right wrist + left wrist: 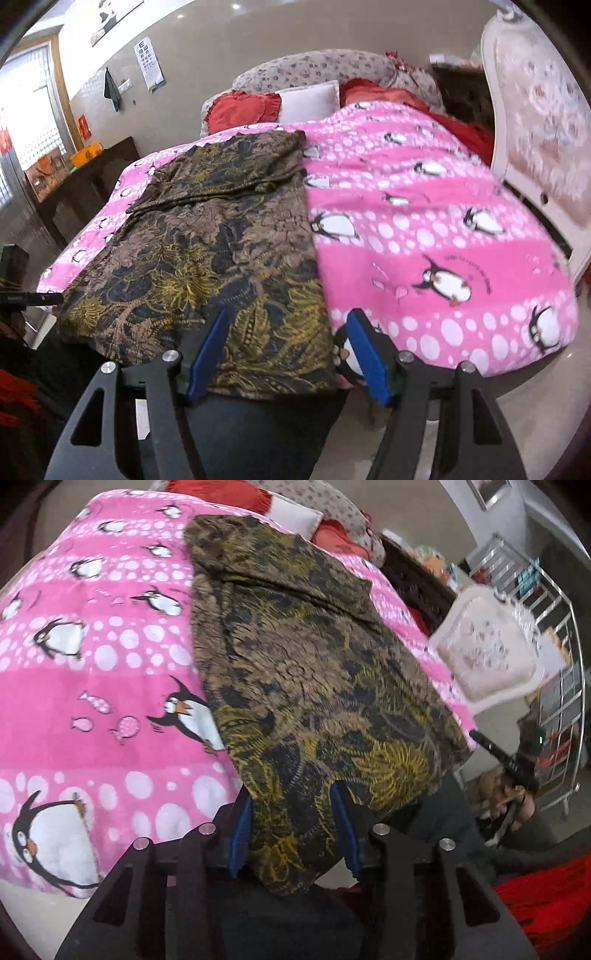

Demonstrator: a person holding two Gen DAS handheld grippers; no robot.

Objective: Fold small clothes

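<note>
Your left gripper [293,830] is clamped on the near hem of the brown/yellow print garment [310,672]. Right gripper [288,354] is wide apart, straddling its hem. Garment lies flat on the pink penguin blanket [424,229].

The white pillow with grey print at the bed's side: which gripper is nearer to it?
Right, probably. The right gripper works at the garment's near edge on the pillow's side; the left gripper holds the corner farther away.
</note>
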